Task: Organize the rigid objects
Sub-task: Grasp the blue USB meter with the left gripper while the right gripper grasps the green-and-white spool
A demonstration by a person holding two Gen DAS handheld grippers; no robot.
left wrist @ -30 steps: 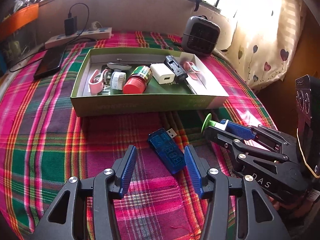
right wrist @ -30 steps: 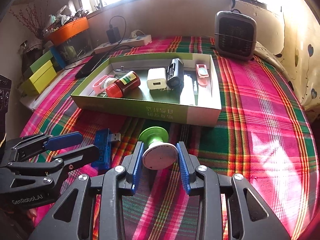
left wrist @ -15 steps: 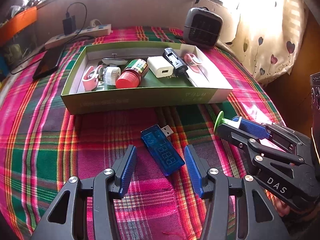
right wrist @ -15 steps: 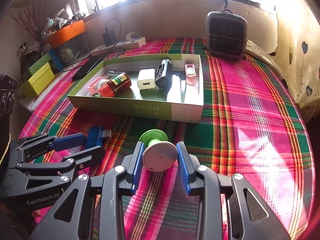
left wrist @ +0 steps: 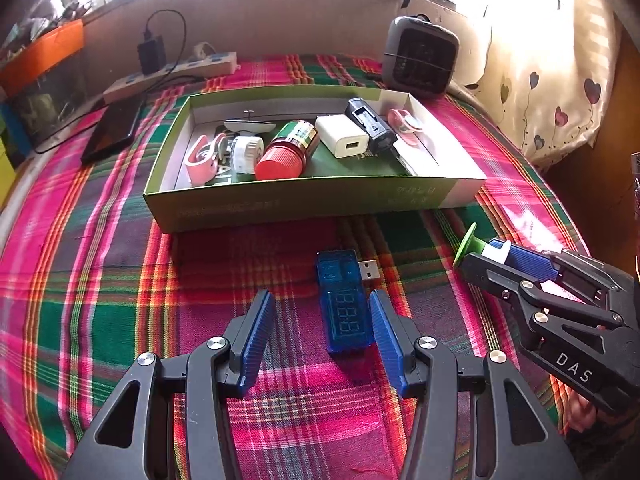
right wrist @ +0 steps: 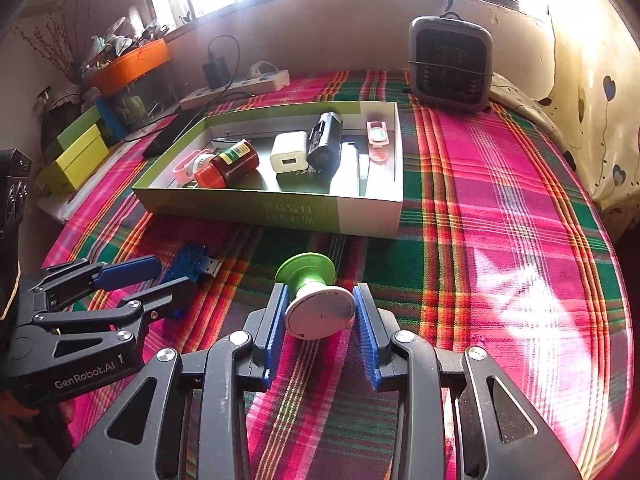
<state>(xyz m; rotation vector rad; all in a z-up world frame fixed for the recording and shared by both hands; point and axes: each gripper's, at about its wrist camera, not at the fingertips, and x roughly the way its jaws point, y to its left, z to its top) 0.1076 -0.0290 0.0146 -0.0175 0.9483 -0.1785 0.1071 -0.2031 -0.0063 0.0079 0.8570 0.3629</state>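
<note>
We are clamping the green-and-white spool (right wrist: 316,304) in our right gripper (right wrist: 320,322), while our left gripper (left wrist: 320,332) is hanging open around the blue USB meter (left wrist: 343,304) lying before the green box (left wrist: 312,202).

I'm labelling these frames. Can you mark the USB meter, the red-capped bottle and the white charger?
USB meter (left wrist: 343,308): left wrist view, on its display.
Red-capped bottle (left wrist: 280,163): left wrist view, on the red cap.
White charger (right wrist: 289,153): right wrist view, on its top face.
</note>
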